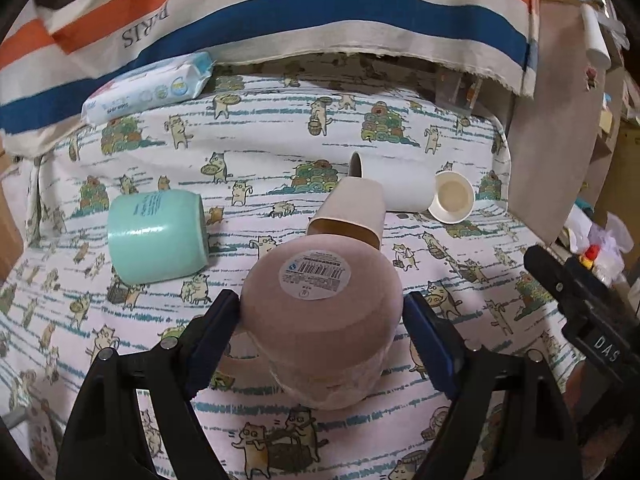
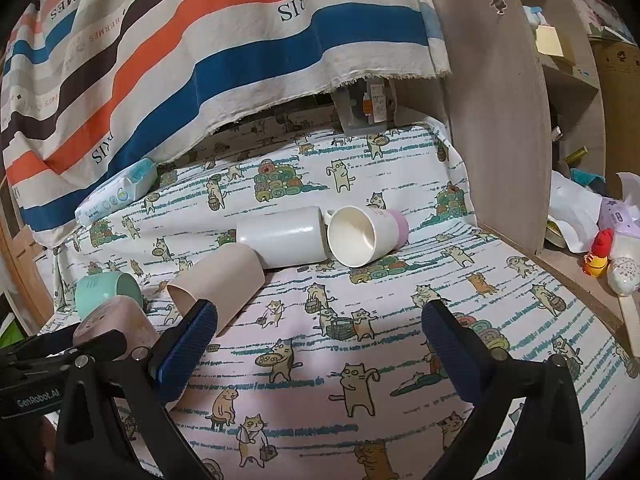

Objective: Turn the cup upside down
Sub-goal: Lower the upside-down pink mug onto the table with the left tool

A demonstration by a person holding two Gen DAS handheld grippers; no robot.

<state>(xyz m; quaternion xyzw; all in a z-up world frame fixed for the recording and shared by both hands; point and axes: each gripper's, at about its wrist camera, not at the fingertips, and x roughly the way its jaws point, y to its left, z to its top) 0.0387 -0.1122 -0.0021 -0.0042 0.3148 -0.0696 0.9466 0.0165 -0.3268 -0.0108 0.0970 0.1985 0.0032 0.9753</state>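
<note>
Your left claw (image 1: 322,312) clamped the pink cup (image 1: 320,312), base up, low over the cat-print worktop (image 1: 460,264), while your right claw (image 2: 320,340), at its 3 o'clock, gaped empty.

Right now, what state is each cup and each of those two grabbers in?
Pink cup: upside down, base with sticker up, between the left fingers.
Green cup: on its side.
Beige cup: on its side.
White cup: on its side.
White-and-pink mug: on its side, mouth facing the camera.
Left gripper: around the pink cup; full contact unclear.
Right gripper: open, empty.
</note>
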